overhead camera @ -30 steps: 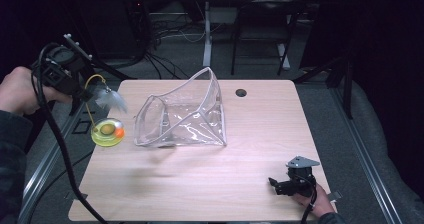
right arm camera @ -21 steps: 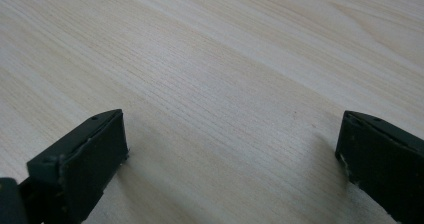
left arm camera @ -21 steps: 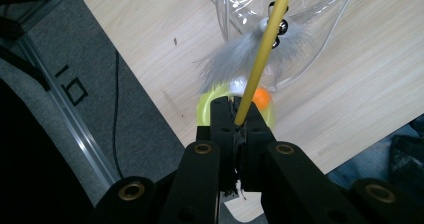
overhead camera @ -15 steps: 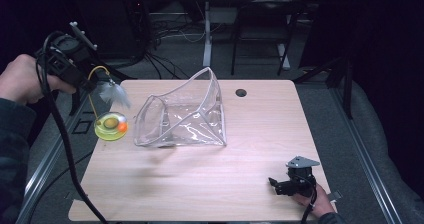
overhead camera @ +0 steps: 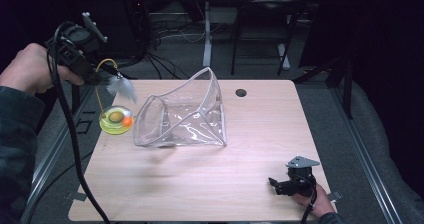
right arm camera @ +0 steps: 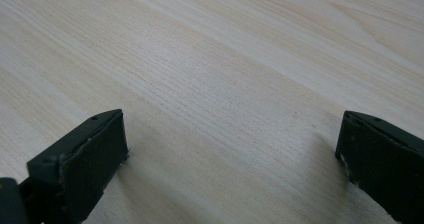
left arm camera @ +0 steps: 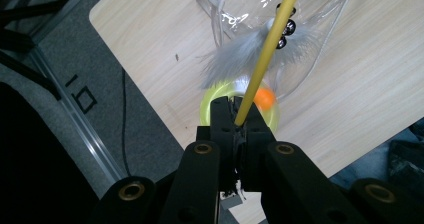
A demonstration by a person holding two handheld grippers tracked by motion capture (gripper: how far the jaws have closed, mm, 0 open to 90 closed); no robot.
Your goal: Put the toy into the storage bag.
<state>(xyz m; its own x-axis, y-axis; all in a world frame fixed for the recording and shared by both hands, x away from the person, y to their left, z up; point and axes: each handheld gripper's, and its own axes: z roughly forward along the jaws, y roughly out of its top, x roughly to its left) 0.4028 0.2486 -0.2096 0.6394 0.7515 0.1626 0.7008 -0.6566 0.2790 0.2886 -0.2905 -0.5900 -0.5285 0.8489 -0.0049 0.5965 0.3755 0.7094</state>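
My left gripper (overhead camera: pixel 102 76) hangs above the table's left edge, shut on the thin yellow wand (left arm camera: pixel 265 59) of a cat toy. The wand (overhead camera: pixel 102 69) arches over and carries a grey feather (overhead camera: pixel 122 86) with small black bells (left arm camera: pixel 286 33). Its lower end goes down to a yellow-green round base (overhead camera: pixel 116 120) with an orange ball (overhead camera: pixel 127 120) in it. A clear plastic bag (overhead camera: pixel 182 114) lies open on the wooden table (overhead camera: pixel 200 184) right of the base. My right gripper (overhead camera: pixel 274 185) rests open low on the table near the front right corner, nothing between its jaws.
A small black hole (overhead camera: pixel 241 92) sits in the tabletop at the back right. Cables (overhead camera: pixel 165 34) and table legs crowd the dark floor behind. A metal rail (overhead camera: pixel 50 154) runs along the table's left side.
My left gripper has risen and moved toward the far left, taking the wand and feather with it. The right gripper has stayed put.
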